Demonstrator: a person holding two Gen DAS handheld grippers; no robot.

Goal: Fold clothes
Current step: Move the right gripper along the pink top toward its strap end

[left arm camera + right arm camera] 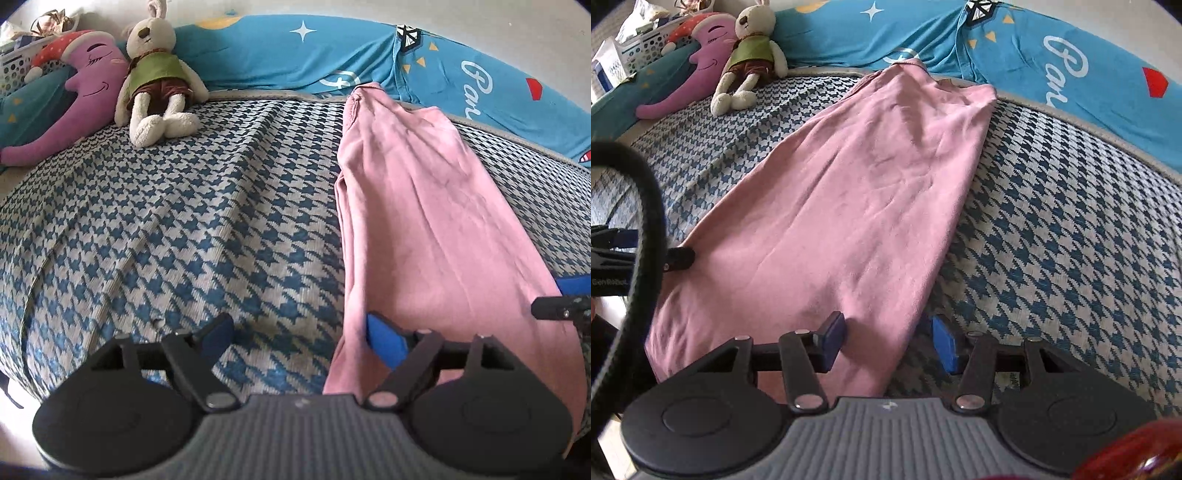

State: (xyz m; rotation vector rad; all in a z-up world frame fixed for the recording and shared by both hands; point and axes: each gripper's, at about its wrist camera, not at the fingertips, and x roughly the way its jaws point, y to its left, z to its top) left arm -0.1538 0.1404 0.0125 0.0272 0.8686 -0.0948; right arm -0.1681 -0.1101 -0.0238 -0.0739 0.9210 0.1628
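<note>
On the blue-and-white houndstooth bed cover (pixel 1052 229) a long pink folded garment (pixel 849 206) lies flat, running from near to far. The left gripper (pixel 299 336) stands wide open at its near left edge, gripping nothing. The right gripper (pixel 888 341), half open, straddles its near right edge without pinching. A cream stuffed rabbit (pixel 159 74) sits far left.

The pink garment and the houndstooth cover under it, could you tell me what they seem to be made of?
Pink garment: soft matte knit, probably cotton jersey; it lies limp with shallow creases. Houndstooth cover: thicker woven or knitted fabric, with fine visible ribs.
</note>
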